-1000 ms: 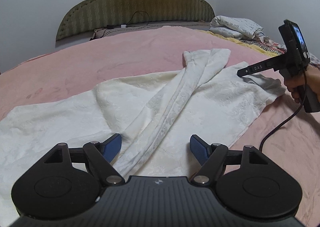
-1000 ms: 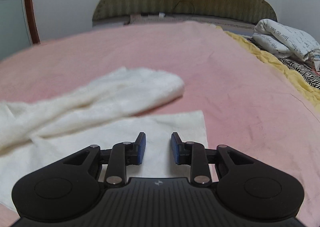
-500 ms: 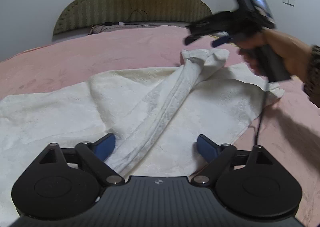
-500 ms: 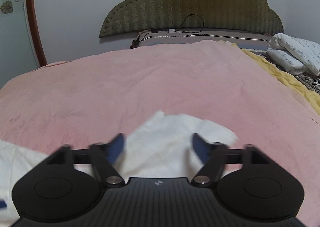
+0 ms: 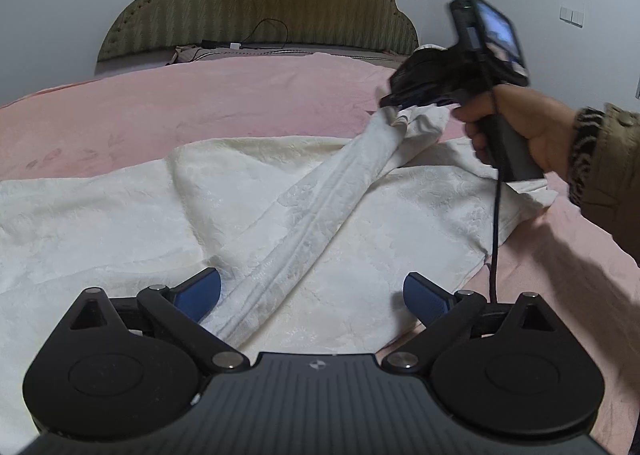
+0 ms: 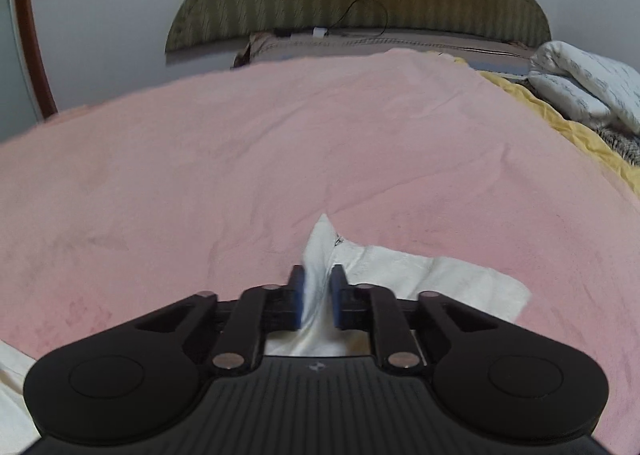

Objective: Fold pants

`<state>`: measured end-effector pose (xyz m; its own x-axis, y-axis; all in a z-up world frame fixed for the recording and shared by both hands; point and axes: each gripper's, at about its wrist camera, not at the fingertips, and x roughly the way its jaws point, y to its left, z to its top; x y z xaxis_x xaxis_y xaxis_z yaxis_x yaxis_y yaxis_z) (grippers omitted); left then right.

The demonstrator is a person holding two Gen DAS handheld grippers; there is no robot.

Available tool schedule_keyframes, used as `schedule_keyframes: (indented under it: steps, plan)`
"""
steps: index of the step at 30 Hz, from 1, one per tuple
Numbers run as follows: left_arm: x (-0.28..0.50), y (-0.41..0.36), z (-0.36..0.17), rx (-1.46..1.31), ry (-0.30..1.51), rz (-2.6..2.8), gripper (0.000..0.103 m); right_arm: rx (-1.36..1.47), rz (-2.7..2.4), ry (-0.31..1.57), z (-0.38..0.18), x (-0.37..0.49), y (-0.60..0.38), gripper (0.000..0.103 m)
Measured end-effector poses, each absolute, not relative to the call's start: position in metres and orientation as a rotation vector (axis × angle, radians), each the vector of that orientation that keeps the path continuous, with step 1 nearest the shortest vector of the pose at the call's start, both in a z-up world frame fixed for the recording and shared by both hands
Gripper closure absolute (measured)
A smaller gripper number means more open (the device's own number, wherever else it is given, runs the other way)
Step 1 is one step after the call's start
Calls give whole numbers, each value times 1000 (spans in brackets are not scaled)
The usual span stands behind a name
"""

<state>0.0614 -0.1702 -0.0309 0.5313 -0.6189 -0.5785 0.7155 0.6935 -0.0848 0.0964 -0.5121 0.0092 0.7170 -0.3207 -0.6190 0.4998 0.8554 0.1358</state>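
A pink bedspread [image 6: 280,143] is covering the bed in front of the olive padded headboard [image 5: 260,3]. A black cable [image 5: 272,29] is looping against that headboard, and white printed bedding [image 6: 588,87] is lying bunched to its right, beside a yellow blanket [image 6: 568,131].

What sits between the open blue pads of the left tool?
In the left wrist view, the bunched, rope-like leg of the white pants runs up between the left tool's open pads, touching neither, to the right tool, which is shut on its end.
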Motion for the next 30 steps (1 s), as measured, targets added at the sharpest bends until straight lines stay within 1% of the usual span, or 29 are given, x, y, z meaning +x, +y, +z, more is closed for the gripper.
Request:
schedule_keyframes:
  steps: [5,9,12,17,19,23,26,28,29,30]
  plan:
    - [63,-170,-31,158,621,-804,4,491,-470,450,25,17,-530,96]
    - [62,-173,-31,176,622,-796,4,631,-458,406,20,-44,-541,96]
    - [61,-176,-32,197,620,-789,3,756,-438,398,5,-73,-549,96]
    - [59,-180,-33,231,618,-776,1,968,-381,400,-30,-75,-565,95]
    - [59,-181,-34,240,618,-773,1,1040,-388,404,-42,-68,-571,93]
    - [58,-183,-34,252,616,-766,0,1124,-373,326,-53,-59,-578,92]
    - [56,-183,-33,261,609,-760,0,1231,-353,250,-64,-57,-586,85]
    - [55,-184,-34,267,607,-755,0,1284,-336,204,-69,-58,-591,78]
    - [55,-185,-33,269,605,-752,0,1301,-322,180,-70,-58,-593,72]
    - [55,-186,-33,273,602,-747,0,1310,-300,154,-71,-59,-593,70]
